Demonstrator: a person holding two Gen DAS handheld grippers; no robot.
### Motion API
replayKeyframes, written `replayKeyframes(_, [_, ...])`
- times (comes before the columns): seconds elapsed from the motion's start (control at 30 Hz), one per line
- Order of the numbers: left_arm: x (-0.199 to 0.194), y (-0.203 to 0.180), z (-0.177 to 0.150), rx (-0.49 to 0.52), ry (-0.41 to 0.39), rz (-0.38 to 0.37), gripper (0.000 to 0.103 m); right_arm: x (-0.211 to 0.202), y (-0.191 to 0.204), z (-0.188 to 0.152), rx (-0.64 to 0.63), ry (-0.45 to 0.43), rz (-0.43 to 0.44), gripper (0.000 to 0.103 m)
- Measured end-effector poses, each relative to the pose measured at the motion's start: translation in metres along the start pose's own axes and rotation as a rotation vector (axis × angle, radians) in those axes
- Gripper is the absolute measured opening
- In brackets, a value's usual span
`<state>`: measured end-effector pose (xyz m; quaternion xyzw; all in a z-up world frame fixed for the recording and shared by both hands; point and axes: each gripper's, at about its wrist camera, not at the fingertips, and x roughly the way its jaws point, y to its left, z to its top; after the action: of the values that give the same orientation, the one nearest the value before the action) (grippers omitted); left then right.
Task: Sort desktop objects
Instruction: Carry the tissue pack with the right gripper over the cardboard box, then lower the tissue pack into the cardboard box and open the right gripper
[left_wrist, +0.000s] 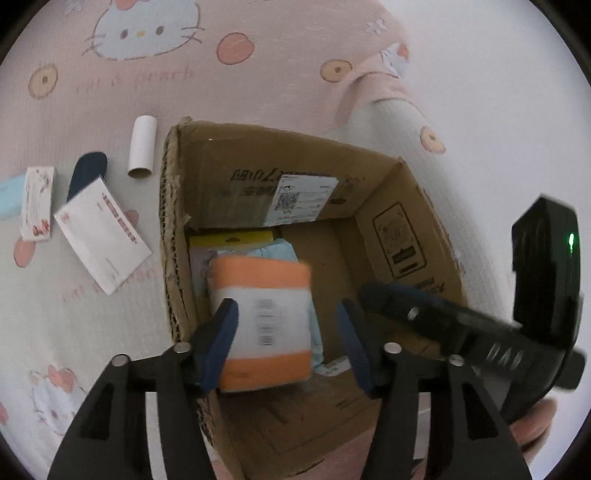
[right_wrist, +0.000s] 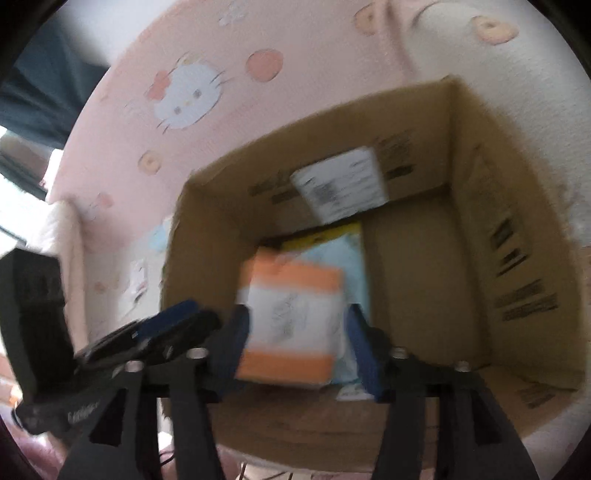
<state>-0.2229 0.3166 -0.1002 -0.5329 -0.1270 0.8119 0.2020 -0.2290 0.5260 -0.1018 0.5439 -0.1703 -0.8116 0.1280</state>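
Both wrist views look steeply down, close, into the cardboard box (left_wrist: 369, 177)

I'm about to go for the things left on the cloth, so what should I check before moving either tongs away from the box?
1. Orange-and-white pack inside the cardboard box: ok.
2. Left tongs let go of the pack: ok, a gap shows on both sides.
3. Right tongs let go: cannot tell, blurred.
4. Pack at rest: cannot tell, blurred.
5. Things left outside: not ok; paper tube, white envelope, small card box.
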Motion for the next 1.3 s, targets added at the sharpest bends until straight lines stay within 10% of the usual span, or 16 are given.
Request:
replayKeyframes(0.43, [-0.005,-0.006,-0.003,0.049,-0.013,0.036,0.061,0.007,-0.001,-0.001,-0.003,0.023,-0.015,0.057])
replayKeyframes(0.63, [-0.02,0.0,0.004,0.038,-0.085,0.044,0.061,0.015,-0.012,0.007,-0.013,0.062,-0.169,0.057])
replayKeyframes(0.7, [-0.026,0.003,0.006,0.036,-0.105,0.019,0.061,0.015,-0.013,0.007,-0.018,0.064,-0.164,0.035])
replayKeyframes(0.73, [-0.028,0.004,0.006,0.04,-0.116,0.012,0.059,0.014,-0.013,0.006,-0.013,0.062,-0.144,0.012])
replayKeyframes(0.83, [-0.032,0.005,0.007,0.068,-0.141,0.029,0.012,0.009,-0.009,0.003,0.01,0.049,-0.099,0.008])
replayKeyframes(1.3, [-0.045,0.031,0.011,0.113,-0.183,-0.012,0.011,0.058,-0.019,0.034,0.037,0.294,-0.265,0.009])
